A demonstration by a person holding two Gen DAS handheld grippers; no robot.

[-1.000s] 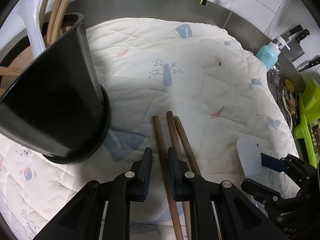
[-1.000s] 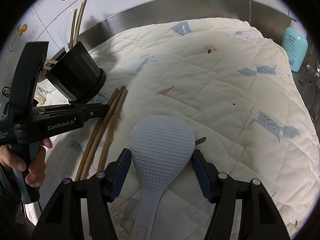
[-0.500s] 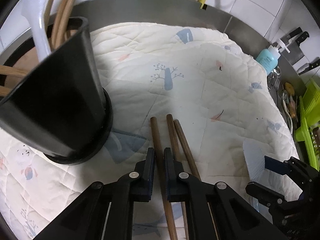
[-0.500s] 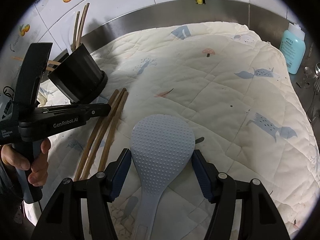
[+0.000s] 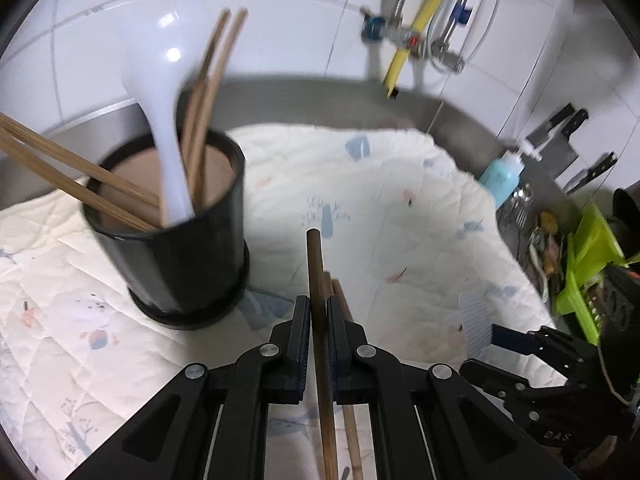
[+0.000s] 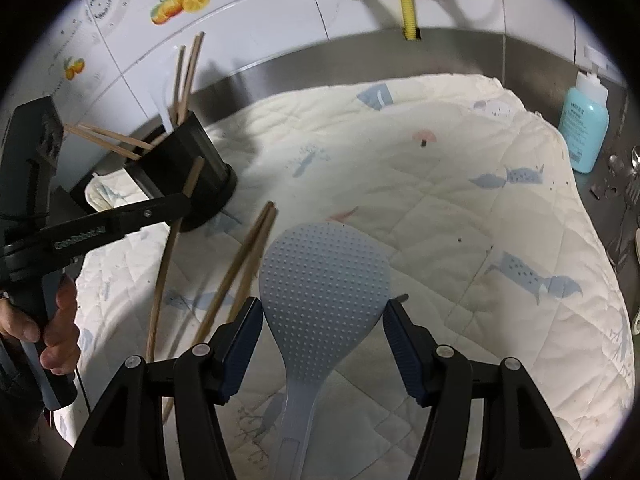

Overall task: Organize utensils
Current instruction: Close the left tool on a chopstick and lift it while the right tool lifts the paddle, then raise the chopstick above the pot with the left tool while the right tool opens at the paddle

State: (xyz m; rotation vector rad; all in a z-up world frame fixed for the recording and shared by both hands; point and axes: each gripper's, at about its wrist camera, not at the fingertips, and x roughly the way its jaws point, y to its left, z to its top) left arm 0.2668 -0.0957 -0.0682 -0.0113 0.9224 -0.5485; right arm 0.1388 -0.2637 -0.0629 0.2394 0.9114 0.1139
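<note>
Pinching one long brown wooden chopstick (image 5: pixel 320 344) for the black cylindrical utensil holder (image 5: pixel 176 256), the left gripper (image 5: pixel 318 320) lifts it; the right gripper (image 6: pixel 322 332) waits spread around the pale-blue dimpled rice paddle (image 6: pixel 324 280).

black holder (image 5: pixel 188 264); brown chopstick (image 5: pixel 316 280); dotted grey-blue rice paddle (image 6: pixel 320 280); cream quilt (image 6: pixel 440 184)

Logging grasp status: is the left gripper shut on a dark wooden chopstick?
Shut: the left gripper clamps one dark wooden chopstick, lifted clear of the two on the quilt.
</note>
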